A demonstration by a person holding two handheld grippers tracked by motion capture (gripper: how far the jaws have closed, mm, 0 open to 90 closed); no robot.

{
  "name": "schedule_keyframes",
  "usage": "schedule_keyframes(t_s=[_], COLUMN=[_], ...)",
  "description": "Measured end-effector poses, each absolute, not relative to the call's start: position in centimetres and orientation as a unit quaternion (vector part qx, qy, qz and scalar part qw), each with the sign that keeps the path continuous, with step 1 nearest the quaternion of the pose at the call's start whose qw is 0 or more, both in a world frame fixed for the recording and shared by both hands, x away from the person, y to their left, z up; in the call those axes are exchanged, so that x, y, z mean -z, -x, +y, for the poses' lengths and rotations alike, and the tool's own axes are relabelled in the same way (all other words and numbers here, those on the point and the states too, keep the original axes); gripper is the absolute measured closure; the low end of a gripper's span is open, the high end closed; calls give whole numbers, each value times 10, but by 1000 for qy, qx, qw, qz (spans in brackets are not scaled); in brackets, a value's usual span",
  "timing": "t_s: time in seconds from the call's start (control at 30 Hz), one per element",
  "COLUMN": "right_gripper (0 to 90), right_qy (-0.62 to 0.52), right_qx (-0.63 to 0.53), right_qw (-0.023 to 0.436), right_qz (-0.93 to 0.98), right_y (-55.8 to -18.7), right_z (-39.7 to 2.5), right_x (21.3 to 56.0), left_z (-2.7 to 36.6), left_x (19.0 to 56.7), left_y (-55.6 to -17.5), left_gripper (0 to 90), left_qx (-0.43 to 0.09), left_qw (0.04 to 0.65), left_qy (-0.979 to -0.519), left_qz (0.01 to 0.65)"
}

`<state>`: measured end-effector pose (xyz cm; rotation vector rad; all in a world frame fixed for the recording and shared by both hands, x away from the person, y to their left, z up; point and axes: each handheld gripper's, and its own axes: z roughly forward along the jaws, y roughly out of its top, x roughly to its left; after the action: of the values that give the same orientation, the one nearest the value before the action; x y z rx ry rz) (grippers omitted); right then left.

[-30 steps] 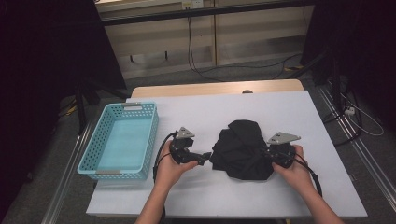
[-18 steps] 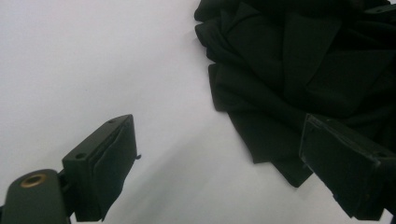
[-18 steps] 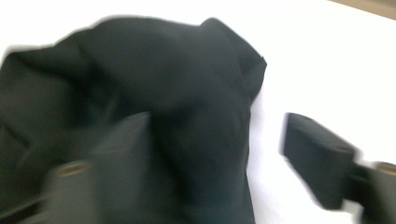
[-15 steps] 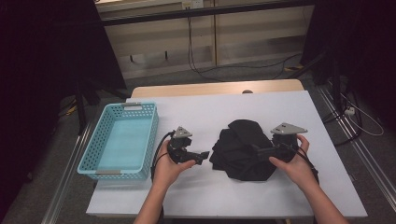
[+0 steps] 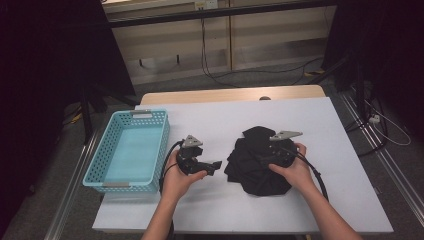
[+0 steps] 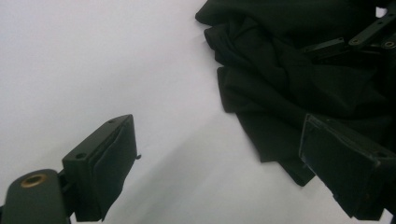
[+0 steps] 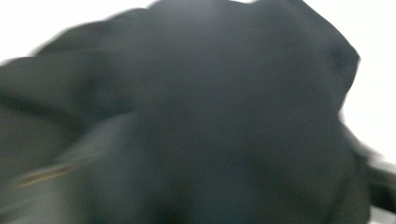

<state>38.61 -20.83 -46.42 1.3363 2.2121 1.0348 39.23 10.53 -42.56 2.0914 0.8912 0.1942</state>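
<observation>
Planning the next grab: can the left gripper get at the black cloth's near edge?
Probably yes: the left gripper has open jaws pointing at the black cloth, with bare white table between them.

Black garment point(image 5: 257, 162) at 3 o'clock of table centre: soft matt cloth, creased into deep folds, no sheen (the right gripper view is too blurred to show any weave). Table point(image 5: 225, 120) top smooth, matt white, with a pale wood edge along its 12 o'clock side; basket point(image 5: 127, 150) at 9 o'clock is light blue perforated plastic, slightly glossy. Left gripper point(image 6: 219, 158) jaws matt black, pads dull and rubbery-looking, with one brass-coloured metal fitting; right gripper point(image 5: 274, 152) carries a grey plate with a dull metal look.
</observation>
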Motion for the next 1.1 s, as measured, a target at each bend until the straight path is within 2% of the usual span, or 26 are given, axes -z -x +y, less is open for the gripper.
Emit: schedule_keyframes(t_s=[0.03, 0.1, 0.13, 0.17, 0.27, 0.33, 0.5, 0.67, 0.7, 0.87, 1.1], right_gripper=[398, 501, 641, 681, 714, 723, 723, 677, 599, 409, 368], right_qy=[-465, -458, -456, -455, -420, -387, -285, -257, -275, -310, -351], right_qx=[-382, -384, -392, -408, -409, -422, -440, -442, -442, -424, -413], right_qw=[164, 165, 156, 139, 144, 126, 105, 101, 103, 144, 192], right_qz=[781, 785, 784, 779, 797, 810, 845, 854, 847, 838, 819], right_y=[-383, -380, -379, -378, -370, -363, -337, -321, -318, -314, -317], right_z=[-208, -205, -204, -204, -194, -185, -162, -162, -169, -188, -210], right_x=[463, 462, 461, 461, 459, 455, 439, 433, 434, 434, 428], left_z=[105, 104, 104, 104, 104, 104, 109, 109, 109, 101, 91], left_x=[426, 427, 427, 427, 424, 423, 421, 420, 420, 427, 428], left_y=[-392, -392, -392, -392, -392, -392, -395, -396, -397, -399, -403], left_gripper=[113, 113, 113, 114, 120, 126, 128, 141, 142, 142, 144], left_qx=[-77, -76, -77, -78, -85, -86, -97, -106, -107, -95, -90], left_qw=[417, 415, 415, 415, 417, 420, 426, 430, 426, 417, 419], left_qy=[-833, -834, -834, -834, -834, -832, -824, -821, -824, -829, -833], left_qz=[355, 356, 355, 355, 351, 353, 362, 360, 358, 359, 351])
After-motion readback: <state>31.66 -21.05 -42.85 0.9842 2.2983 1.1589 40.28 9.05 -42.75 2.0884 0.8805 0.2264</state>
